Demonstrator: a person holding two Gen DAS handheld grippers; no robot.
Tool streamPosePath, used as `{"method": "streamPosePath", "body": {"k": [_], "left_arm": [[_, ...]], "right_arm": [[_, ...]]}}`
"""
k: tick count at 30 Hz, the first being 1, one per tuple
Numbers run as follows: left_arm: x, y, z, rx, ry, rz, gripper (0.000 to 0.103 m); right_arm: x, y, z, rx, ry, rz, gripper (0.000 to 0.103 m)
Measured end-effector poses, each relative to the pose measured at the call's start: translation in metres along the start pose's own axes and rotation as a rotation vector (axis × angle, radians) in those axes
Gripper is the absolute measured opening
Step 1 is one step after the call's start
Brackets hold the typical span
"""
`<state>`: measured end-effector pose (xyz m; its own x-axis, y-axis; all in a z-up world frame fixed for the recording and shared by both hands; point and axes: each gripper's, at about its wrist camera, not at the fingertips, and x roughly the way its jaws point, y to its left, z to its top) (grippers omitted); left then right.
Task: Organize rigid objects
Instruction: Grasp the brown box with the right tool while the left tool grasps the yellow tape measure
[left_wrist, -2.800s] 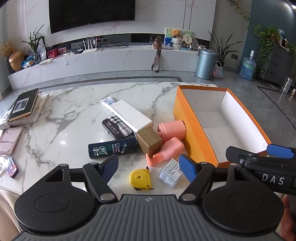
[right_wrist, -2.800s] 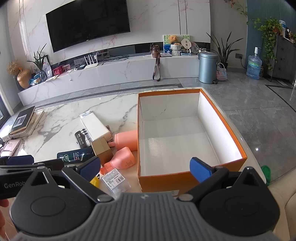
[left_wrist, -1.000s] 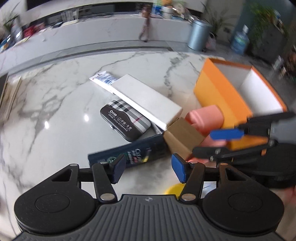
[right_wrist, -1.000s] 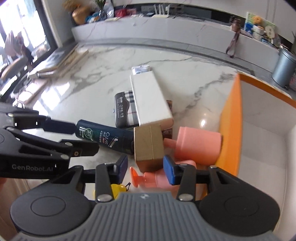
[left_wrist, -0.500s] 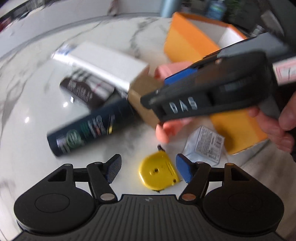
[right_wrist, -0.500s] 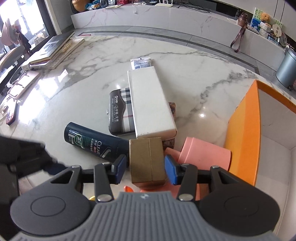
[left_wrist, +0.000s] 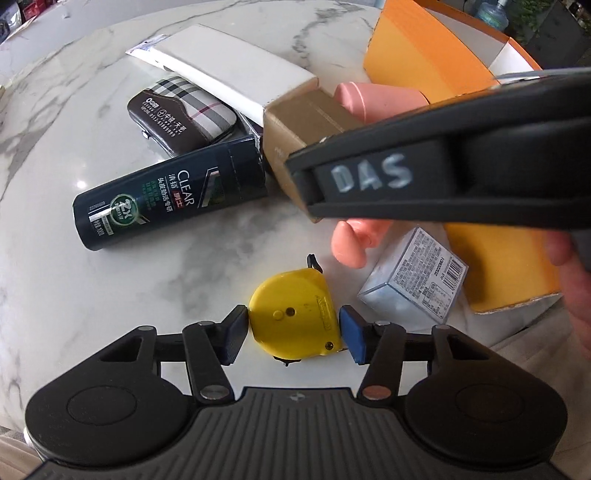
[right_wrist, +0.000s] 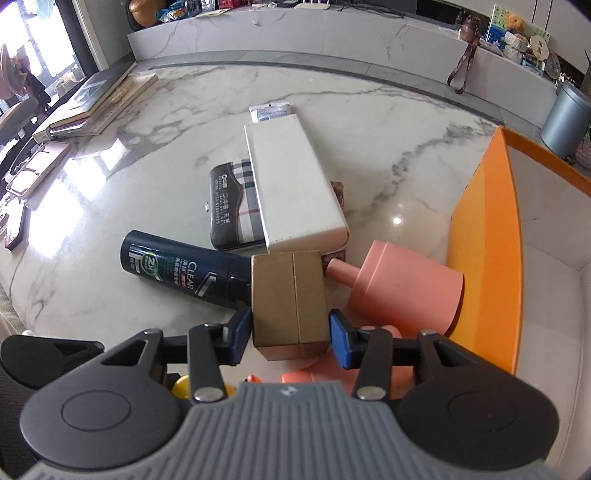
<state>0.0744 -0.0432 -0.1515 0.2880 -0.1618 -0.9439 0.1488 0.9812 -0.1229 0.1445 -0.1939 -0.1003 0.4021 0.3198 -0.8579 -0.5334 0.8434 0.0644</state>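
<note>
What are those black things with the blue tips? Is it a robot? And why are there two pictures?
It's not a robot. A person holds a pair of tongs in each hand, and each has a small camera looking along its two fingers, so you get two pictures.

In the left camera's picture, the left tongs are closing around a yellow tape measure lying on the marble table; I can't tell if they've gripped it. The big black bar across that picture is the other tongs.

In the right camera's picture, the right tongs sit on either side of a small brown box; the left pad looks to touch it, but whether it is gripped I can't tell. Nearby lie a dark shampoo bottle, a long white box, pink bottles and an empty orange box.
</note>
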Motion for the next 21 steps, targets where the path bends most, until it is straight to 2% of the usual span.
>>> {"method": "streamPosePath", "body": {"k": [4, 8, 11, 17, 19, 21], "left_arm": [[0.0, 0.004, -0.006, -0.013, -0.018, 0.018, 0.061], [-0.024, 0.022, -0.005, -0.054, -0.045, 0.036, 0.06], [-0.042, 0.026, -0.004, -0.086, -0.097, 0.044, 0.06], [-0.081, 0.003, 0.007, -0.125, -0.185, 0.046, 0.06], [-0.092, -0.005, 0.015, -0.128, -0.215, 0.029, 0.06], [-0.104, -0.017, 0.023, -0.115, -0.257, 0.021, 0.06]], "right_arm": [[-0.02, -0.002, -0.002, 0.038, -0.051, 0.014, 0.046], [-0.057, -0.011, -0.01, 0.114, -0.15, 0.061, 0.046], [-0.085, -0.022, -0.017, 0.169, -0.215, 0.08, 0.046], [-0.131, -0.055, -0.04, 0.258, -0.332, 0.046, 0.046], [-0.14, -0.073, -0.048, 0.295, -0.356, 0.019, 0.046], [-0.148, -0.095, -0.058, 0.355, -0.371, 0.033, 0.046]]}}
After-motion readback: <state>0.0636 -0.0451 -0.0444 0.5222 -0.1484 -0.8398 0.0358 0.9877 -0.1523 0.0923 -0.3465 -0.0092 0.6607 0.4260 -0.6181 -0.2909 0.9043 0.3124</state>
